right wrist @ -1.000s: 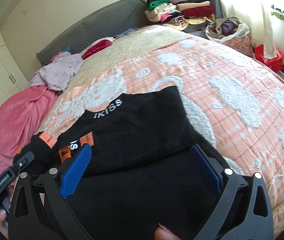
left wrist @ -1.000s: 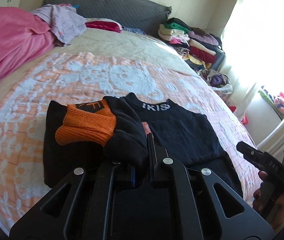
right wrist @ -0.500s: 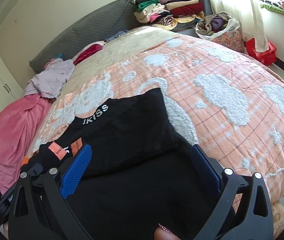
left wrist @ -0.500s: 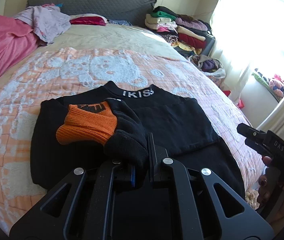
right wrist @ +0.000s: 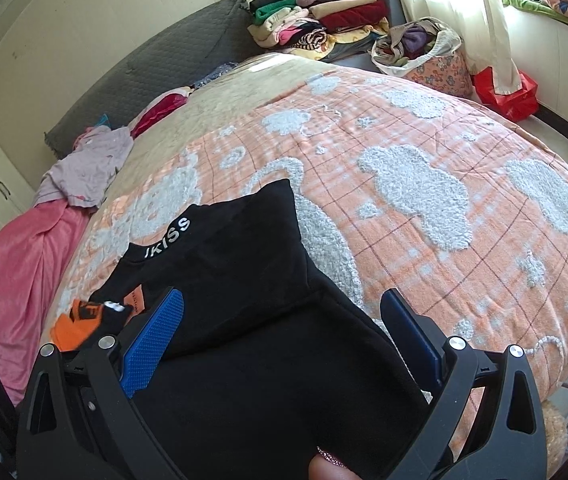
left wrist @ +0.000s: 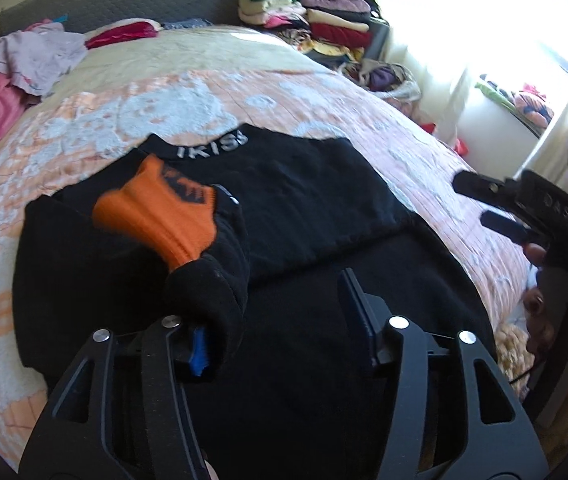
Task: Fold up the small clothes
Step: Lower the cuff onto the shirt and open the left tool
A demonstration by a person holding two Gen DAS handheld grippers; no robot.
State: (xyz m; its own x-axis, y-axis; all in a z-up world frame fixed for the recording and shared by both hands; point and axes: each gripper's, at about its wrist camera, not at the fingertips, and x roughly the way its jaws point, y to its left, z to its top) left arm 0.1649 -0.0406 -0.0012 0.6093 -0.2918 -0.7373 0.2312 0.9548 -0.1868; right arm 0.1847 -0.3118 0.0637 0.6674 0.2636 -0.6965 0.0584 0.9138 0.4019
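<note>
A black sweater (left wrist: 308,184) with "IKISS" on its collar lies flat on the bedspread (left wrist: 223,92). Its left sleeve, with an orange cuff (left wrist: 159,216), is folded across the chest. My left gripper (left wrist: 275,320) hovers over the sweater's lower half and its jaws are opening. The sleeve's black fabric still drapes over the left finger, and no pad presses on it. My right gripper (right wrist: 284,320) is open above the hem at the sweater (right wrist: 235,248)'s right side, with nothing gripped. It also shows at the right edge of the left wrist view, as the right gripper (left wrist: 496,204).
A pink blanket (right wrist: 15,264) and a lilac garment (right wrist: 87,168) lie at the bed's far left, by the grey headboard (right wrist: 155,60). Stacked folded clothes (right wrist: 320,12), a bag of clothes (right wrist: 420,48) and a red bag (right wrist: 508,92) stand beside the bed. A bright window is on the right.
The left gripper's jaws, shut on the black sleeve before, have parted. The sleeve now lies loose across the sweater. The left gripper has shifted and rolled over the garment.
</note>
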